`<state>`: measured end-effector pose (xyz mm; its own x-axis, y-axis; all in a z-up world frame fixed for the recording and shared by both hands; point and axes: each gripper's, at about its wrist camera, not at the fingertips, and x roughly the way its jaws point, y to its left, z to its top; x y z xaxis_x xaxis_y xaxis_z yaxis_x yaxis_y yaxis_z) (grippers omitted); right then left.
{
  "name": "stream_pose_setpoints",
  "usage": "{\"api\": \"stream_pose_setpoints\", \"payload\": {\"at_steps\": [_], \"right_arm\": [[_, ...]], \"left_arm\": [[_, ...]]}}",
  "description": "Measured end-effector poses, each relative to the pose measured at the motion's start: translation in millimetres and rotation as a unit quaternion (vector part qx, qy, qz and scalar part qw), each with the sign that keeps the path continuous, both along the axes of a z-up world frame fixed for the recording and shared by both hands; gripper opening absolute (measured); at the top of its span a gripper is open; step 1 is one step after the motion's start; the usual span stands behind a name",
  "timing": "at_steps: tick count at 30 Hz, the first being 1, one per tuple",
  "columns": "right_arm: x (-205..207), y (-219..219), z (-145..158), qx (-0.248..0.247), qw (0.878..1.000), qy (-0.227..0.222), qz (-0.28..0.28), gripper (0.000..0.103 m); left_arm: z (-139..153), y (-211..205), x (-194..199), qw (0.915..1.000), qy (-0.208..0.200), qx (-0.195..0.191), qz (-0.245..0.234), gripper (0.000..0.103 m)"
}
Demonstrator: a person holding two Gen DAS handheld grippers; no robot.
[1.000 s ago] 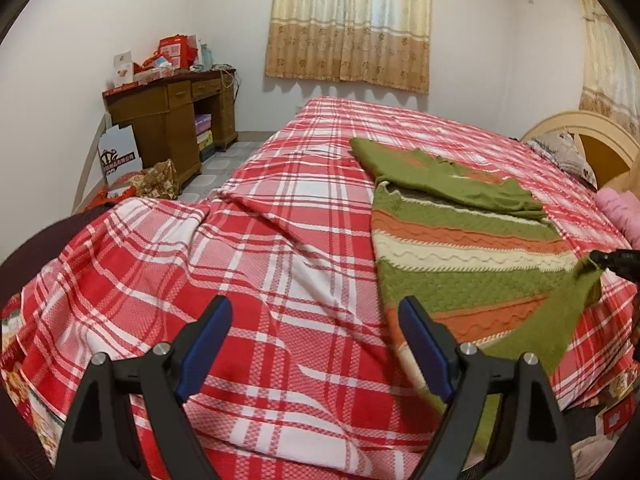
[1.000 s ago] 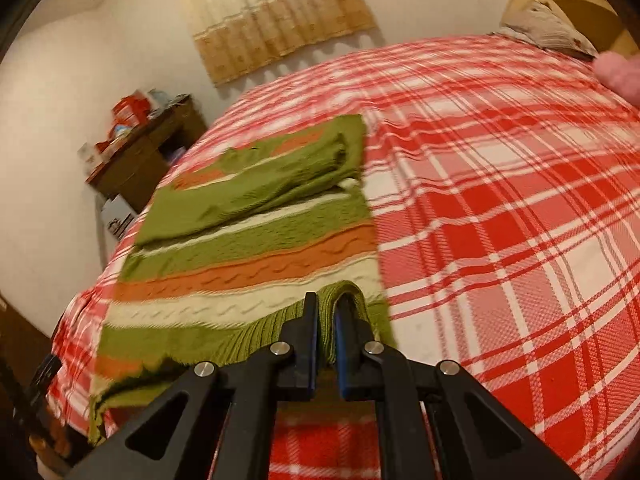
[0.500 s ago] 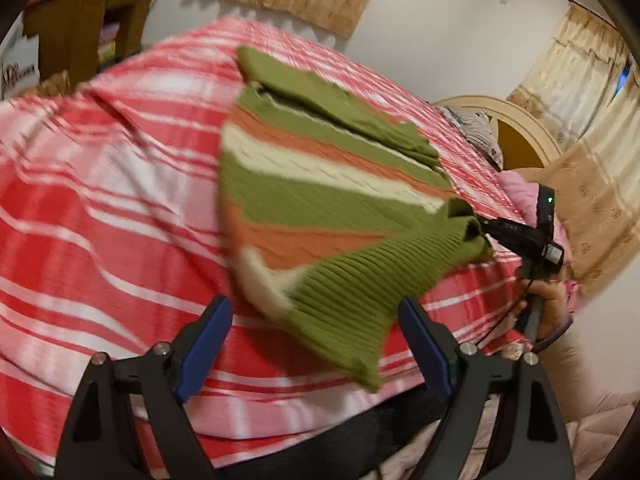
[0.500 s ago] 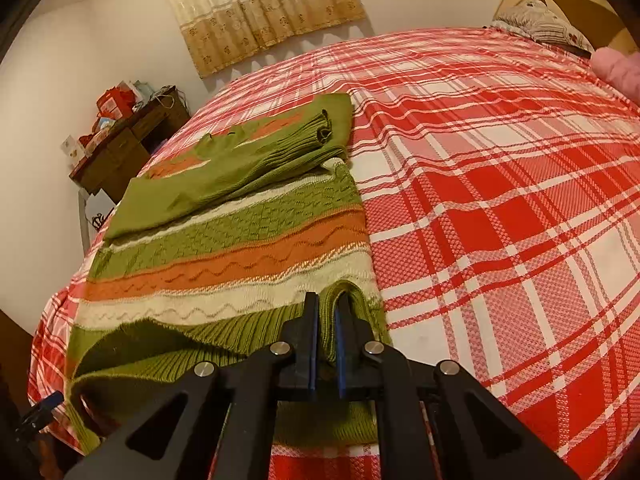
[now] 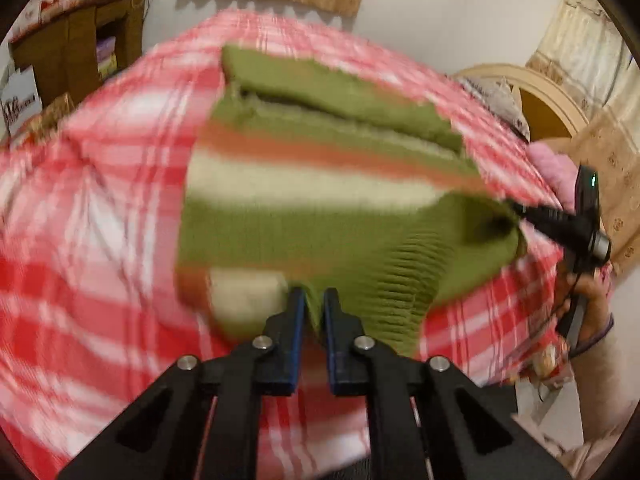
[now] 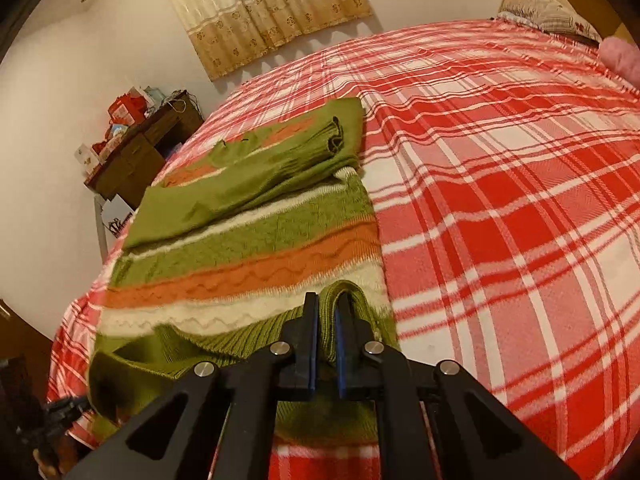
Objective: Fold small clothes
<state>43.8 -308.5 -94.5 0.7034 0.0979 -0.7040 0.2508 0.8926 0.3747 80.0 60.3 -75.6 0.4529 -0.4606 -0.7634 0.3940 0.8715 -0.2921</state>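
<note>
A green, orange and cream striped sweater (image 5: 312, 184) (image 6: 248, 248) lies flat on the red plaid bed (image 5: 100, 200) (image 6: 500, 200), with its sleeves folded across the far end. In the left wrist view my left gripper (image 5: 314, 294) is at the near hem; its jaws are closing and green ribbed fabric is pinched between the blue pads. My right gripper (image 6: 326, 300) is shut on the hem's other corner, which bunches up between its pads. It also shows in the left wrist view as a black tip (image 5: 520, 212) holding the lifted corner, with a hand (image 5: 592, 304) behind it.
A wooden desk (image 5: 76, 48) (image 6: 140, 156) piled with red boxes stands by the wall beyond the bed's far side. A headboard (image 5: 540, 92), a pillow (image 6: 548, 12) and a pink object (image 5: 552, 164) lie at the head end. Curtains hang on the walls.
My left gripper swung across from the bare plaid to the sweater's near hem and went from wide open to shut on it. The right gripper kept its hold and its place.
</note>
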Motion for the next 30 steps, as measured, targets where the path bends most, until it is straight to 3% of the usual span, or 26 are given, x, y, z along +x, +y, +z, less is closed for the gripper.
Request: {"api": "stream_pose_setpoints", "payload": {"at_steps": [5,8,10,13,16,20,22,23,25,26,27,28,30], "right_arm": [[17,-4,-15,0.016,1.000,0.016,-0.012,0.007],[18,-1,-14,0.006,1.000,0.016,-0.009,0.007],[18,-1,-13,0.004,1.000,0.019,-0.007,0.007],[18,-1,-13,0.006,1.000,0.021,-0.004,0.007],[19,-2,-14,0.009,1.000,0.024,-0.005,0.007],[21,-2,-14,0.009,1.000,0.028,-0.004,0.007],[21,-2,-14,0.007,1.000,0.028,-0.004,0.007],[21,-2,-14,0.008,1.000,0.028,-0.004,0.007],[21,-2,-14,0.009,1.000,0.028,-0.004,0.007],[21,-1,-14,0.008,1.000,0.029,-0.004,0.007],[21,-1,-14,0.007,1.000,0.029,-0.004,0.007],[22,0,-14,0.006,1.000,0.030,-0.004,0.007],[23,-1,-14,0.007,1.000,0.030,-0.003,0.007]], "left_arm": [[36,7,54,0.9976,-0.048,0.009,0.049,0.013],[54,20,66,0.9942,-0.084,0.025,0.062,0.033],[57,19,62,0.9933,-0.105,0.040,0.029,0.058],[52,6,31,0.9861,-0.135,0.065,-0.071,0.068],[41,-6,-15,0.9654,-0.162,0.100,-0.178,0.082],[12,-34,-68,0.9134,-0.213,0.195,-0.287,0.084],[1,-43,-71,0.9003,-0.221,0.219,-0.305,0.084],[-6,-49,-67,0.8987,-0.215,0.226,-0.308,0.084],[-17,-55,-51,0.9066,-0.195,0.227,-0.297,0.084],[-20,-55,-37,0.9174,-0.177,0.216,-0.284,0.084],[-22,-53,-22,0.9299,-0.153,0.200,-0.268,0.077],[-23,-46,-5,0.9429,-0.125,0.179,-0.252,0.061],[-26,-28,26,0.9703,-0.054,0.098,-0.215,0.039]]}}
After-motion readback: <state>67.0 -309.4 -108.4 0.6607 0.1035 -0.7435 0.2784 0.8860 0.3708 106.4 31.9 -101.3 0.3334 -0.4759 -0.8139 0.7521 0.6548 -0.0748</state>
